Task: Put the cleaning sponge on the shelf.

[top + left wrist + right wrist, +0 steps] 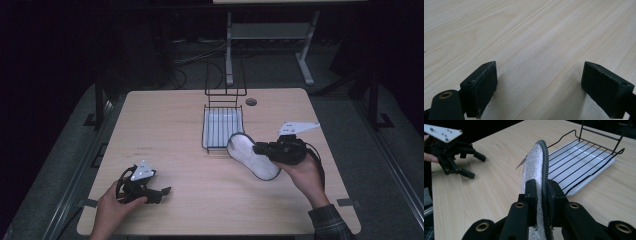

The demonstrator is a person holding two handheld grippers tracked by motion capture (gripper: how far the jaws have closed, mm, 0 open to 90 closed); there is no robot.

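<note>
— Any brand or writing on that thing the right gripper is holding?

— None I can read. It is a white insole with a dark rim; in the right gripper view a small tag is sticking out of its side, too small to make out.

— Where is it sitting?

— Right of the desk's middle, just in front of the near edge of the wire rack, with its far end almost at the rack's near right corner. From the high view I cannot tell whether it is touching the desk.

— Which way is it pointing?

— Its long axis is running from the rack's near right corner toward the desk's near right corner. In the right gripper view it is standing on edge, stretching away from the jaws toward the rack.

— And the jaws?

— The right ones are clenching the insole at its near end, one pad on each face. The person's right hand is wrapping the gripper body.

— The left gripper?

— It is resting low near the desk's near left corner, in the left hand, jaws released and spread wide over bare wood, pointing toward the right edge.

— The rack?

— Black wire over a white tray, toward the middle of the far edge.
</note>
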